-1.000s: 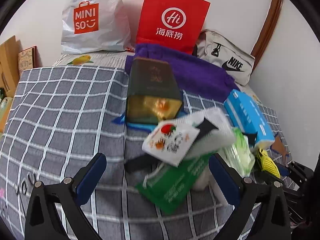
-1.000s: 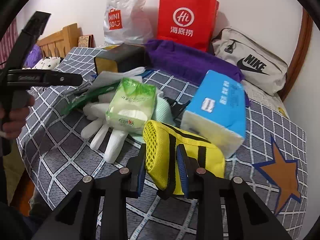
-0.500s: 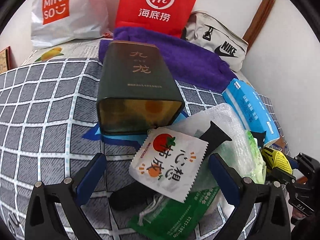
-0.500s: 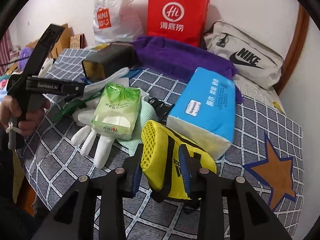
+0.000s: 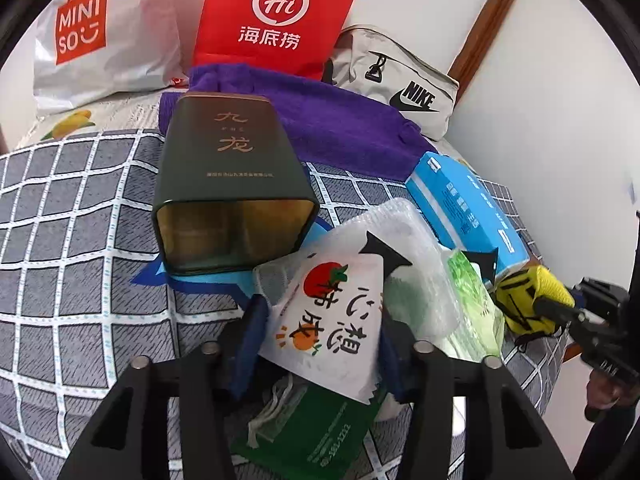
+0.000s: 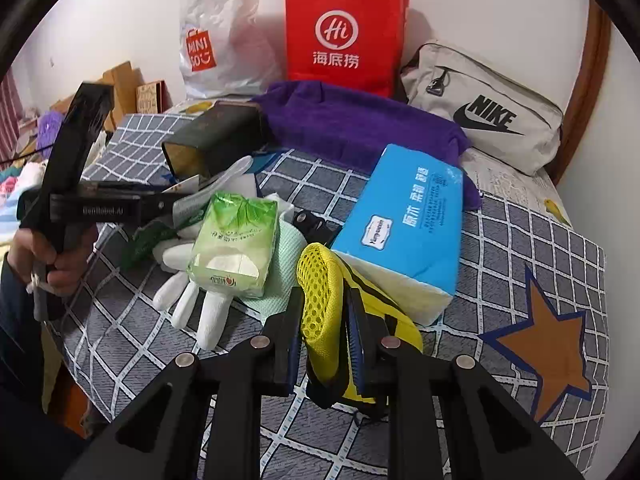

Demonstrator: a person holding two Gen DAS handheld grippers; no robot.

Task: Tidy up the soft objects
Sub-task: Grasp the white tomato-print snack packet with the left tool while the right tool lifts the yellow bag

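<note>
The left gripper (image 5: 320,340) has just been closing: a second ago its blue pads stood wide apart either side of the pile, and now they flank the white sachet (image 5: 332,320) printed with a tomato and an orange, touching its two edges. It has also moved in closer, so the dark green tin (image 5: 224,184) lying on its side with the open mouth toward the camera looms larger than before. The sachet lies on top of a green packet (image 5: 316,432) and a clear bubble-wrap piece (image 5: 408,280), just in front of the tin, on the grey checked bedspread (image 5: 60,240).

The right gripper (image 6: 324,332) has just tightened too; it is clenched on the mesh end of the yellow pouch (image 6: 324,304), which is now pinched narrower than a second ago. The pouch leans against the blue tissue box (image 6: 404,224), beside the green tissue pack (image 6: 236,244) and white gloves (image 6: 192,304), all in the same places as before.
</note>
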